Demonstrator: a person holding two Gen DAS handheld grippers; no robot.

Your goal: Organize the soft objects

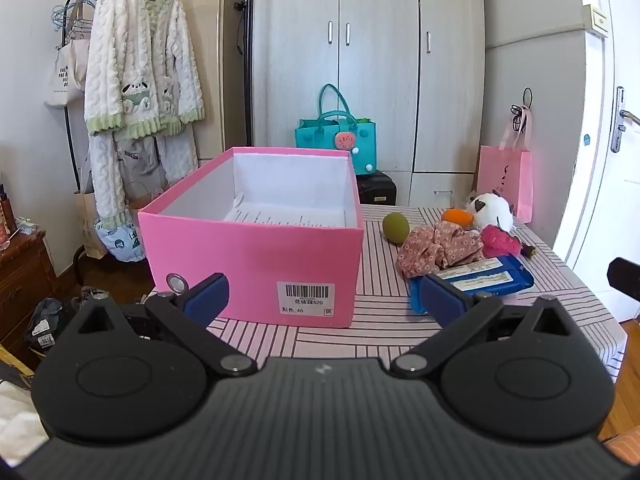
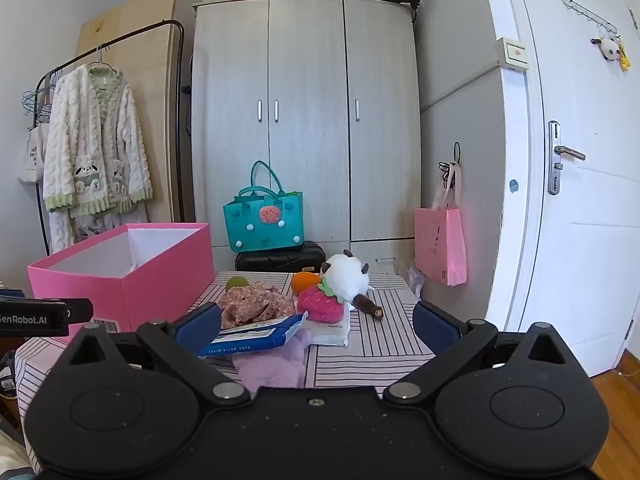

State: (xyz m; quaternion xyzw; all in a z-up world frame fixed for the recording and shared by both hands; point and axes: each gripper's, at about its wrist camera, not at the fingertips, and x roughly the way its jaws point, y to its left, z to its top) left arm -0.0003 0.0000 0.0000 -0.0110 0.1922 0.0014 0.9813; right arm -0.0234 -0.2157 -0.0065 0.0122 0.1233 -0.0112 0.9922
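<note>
Take the pink box [image 1: 256,240] as your landmark: it stands open-topped on the striped tablecloth [image 1: 384,312], its white inside holding only a printed sheet on the floor of it, its barcode label facing you. Behind the pink box stands the pale wardrobe [image 1: 376,60], and to the box's left hangs a fluffy white-and-green robe [image 1: 140,60] on a rack. Behind the box's far right corner a teal bag [image 1: 340,136] sits on a black case [image 1: 376,188].

Everything soft lies on the cloth to the right of the pink box, apart from it. Nearest you there is a blue wipes pack [image 1: 480,278], with a lilac fluffy piece [image 2: 276,364] tucked under its near end and a small white packet [image 2: 330,330] just beside it. A floral cloth [image 1: 440,246] is bunched against the far edge of the pack. Farther from the box sits a white plush [image 1: 490,210], touching a pink knitted strawberry [image 1: 500,240] and an orange ball [image 1: 458,216]. A green ball [image 1: 395,228] rests closest to the box.

Your left gripper [image 1: 320,300] hovers before the box's labelled face, fingers spread wide, nothing between them. Your right gripper [image 2: 318,324] hangs over the near end of the pile, right of the box, fingers equally wide and gripping nothing.
</note>
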